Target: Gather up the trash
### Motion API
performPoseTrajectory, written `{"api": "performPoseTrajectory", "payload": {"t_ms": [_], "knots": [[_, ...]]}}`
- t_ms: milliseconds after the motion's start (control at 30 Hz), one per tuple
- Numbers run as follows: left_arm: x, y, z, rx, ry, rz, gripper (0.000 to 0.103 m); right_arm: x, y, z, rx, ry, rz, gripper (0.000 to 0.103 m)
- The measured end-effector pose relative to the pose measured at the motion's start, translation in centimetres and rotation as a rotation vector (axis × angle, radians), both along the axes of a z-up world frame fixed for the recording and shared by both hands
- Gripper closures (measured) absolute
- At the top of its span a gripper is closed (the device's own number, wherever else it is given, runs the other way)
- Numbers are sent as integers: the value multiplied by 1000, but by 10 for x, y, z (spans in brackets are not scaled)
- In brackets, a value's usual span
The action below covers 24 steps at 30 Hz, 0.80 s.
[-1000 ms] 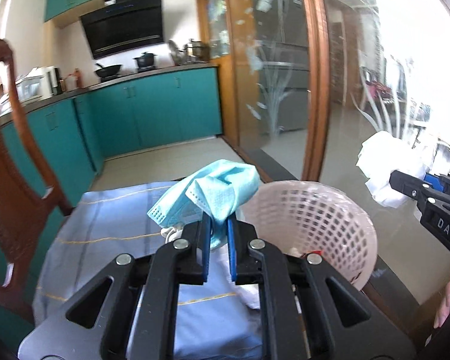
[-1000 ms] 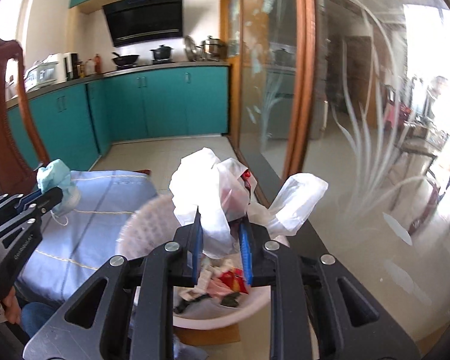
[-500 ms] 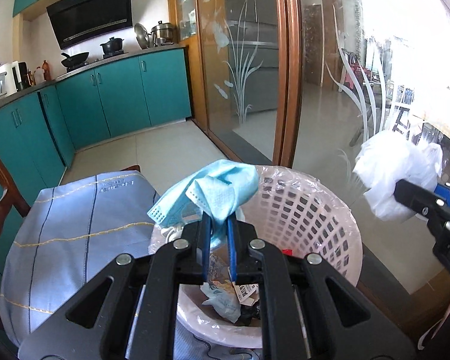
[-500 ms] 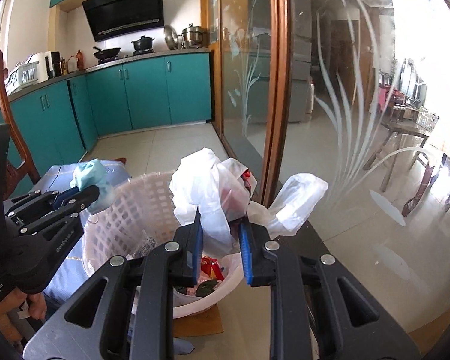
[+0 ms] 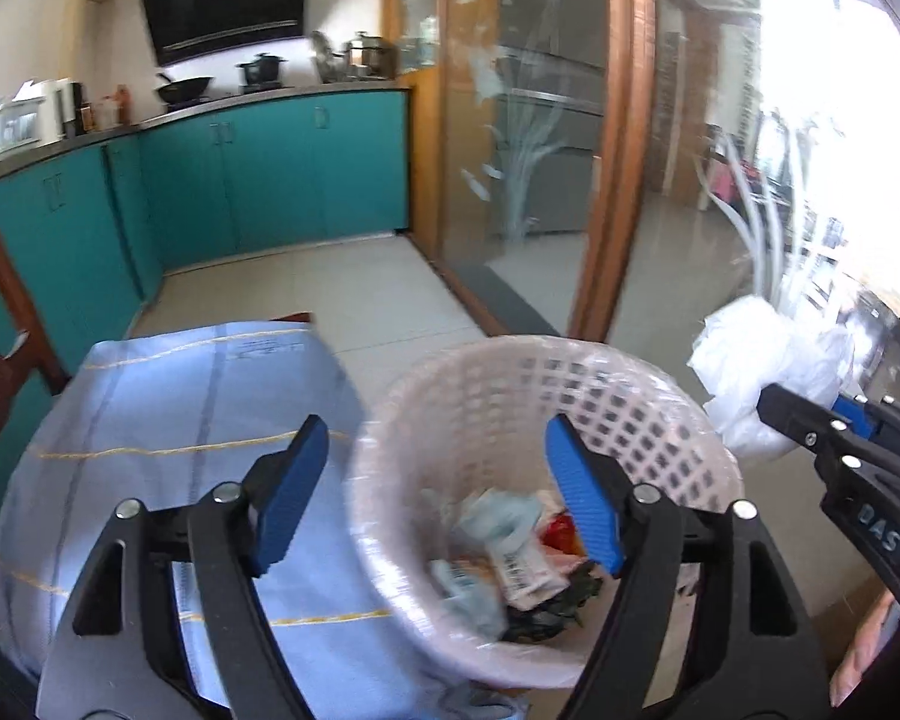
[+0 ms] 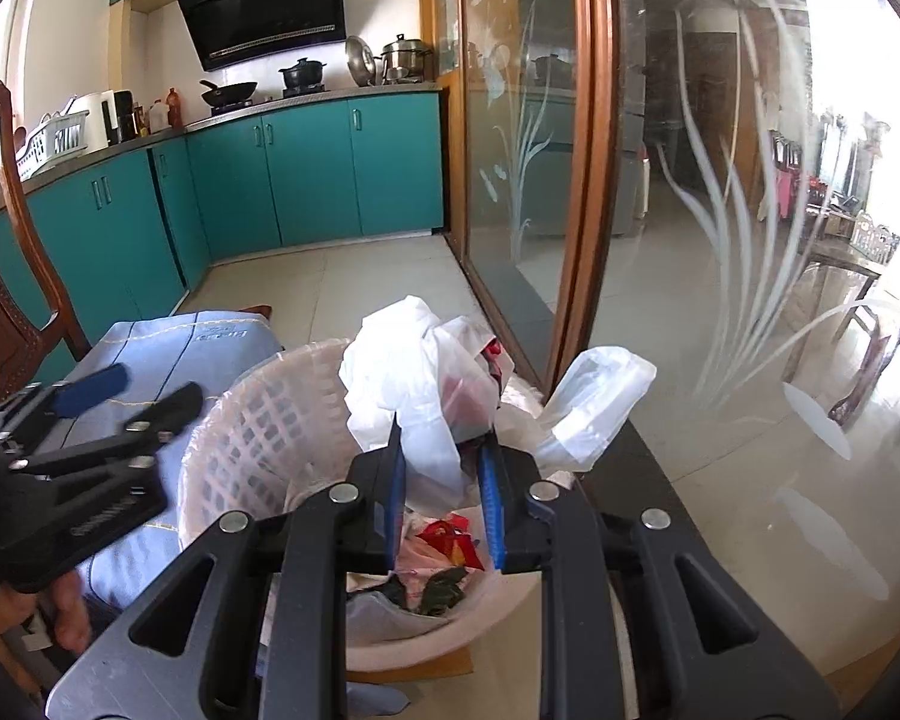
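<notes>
The blue face mask that the left tongs (image 5: 435, 498) pinched a second ago is no longer between them: their jaws have just been opening and now stand wide apart with nothing in the gap, hanging over the near rim of the pink lattice basket (image 5: 630, 414). A pale blue crumple lies inside among the trash (image 5: 504, 558) at the bottom, along with wrappers, a red scrap and dark leaves; the blur keeps me from saying for certain that it is the mask. Both views have also drawn closer over the basket than before.

The right tongs (image 6: 441, 480) are clenched on a white plastic bag (image 6: 402, 378), the blue pads pressing its bunched lower part from both sides. The bag stands up above the tips, with something red showing through its thin wall, and a loose flap sticks out to the right. It hangs over the far side of the basket, not yet inside. In the left wrist view the same bag (image 5: 762, 372) sits at the right edge, past the rim.

Left of the basket and touching it lies a light blue cloth (image 5: 198, 420) with yellow stripes. A carved wooden chair (image 6: 0, 252) stands at the far left. Beyond are the pale tiled floor (image 6: 378, 276), teal cabinets (image 6: 306, 174) carrying pots and a pan, and a sliding glass door (image 6: 720, 228) with an etched plant design on the right.
</notes>
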State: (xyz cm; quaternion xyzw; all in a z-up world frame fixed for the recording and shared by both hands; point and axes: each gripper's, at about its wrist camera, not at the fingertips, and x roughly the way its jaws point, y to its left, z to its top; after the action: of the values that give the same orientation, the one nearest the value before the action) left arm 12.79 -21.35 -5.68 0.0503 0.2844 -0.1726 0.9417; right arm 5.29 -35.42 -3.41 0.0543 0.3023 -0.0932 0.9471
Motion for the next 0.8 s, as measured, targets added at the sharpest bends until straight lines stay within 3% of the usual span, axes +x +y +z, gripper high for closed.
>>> {"api": "performPoseTrajectory", "payload": {"t_ms": [133, 200, 267, 400, 600, 800], "knots": [[-4, 36, 10, -38, -6, 94, 23, 18, 10, -9, 16, 29, 21, 78], [-7, 49, 14, -42, -22, 116, 20, 25, 14, -17, 18, 64, 23, 68], [-16, 63, 22, -37, -66, 146, 16, 29, 18, -25, 26, 103, 23, 35], [-31, 83, 31, -26, -116, 184, 9, 20, 27, -21, 24, 87, 26, 16], [-55, 118, 47, -24, -169, 251, 3, -10, 37, 15, 6, -23, 4, 4], [-93, 153, 73, -30, -238, 307, 3, -56, 75, 68, -19, -216, 38, 3]]}}
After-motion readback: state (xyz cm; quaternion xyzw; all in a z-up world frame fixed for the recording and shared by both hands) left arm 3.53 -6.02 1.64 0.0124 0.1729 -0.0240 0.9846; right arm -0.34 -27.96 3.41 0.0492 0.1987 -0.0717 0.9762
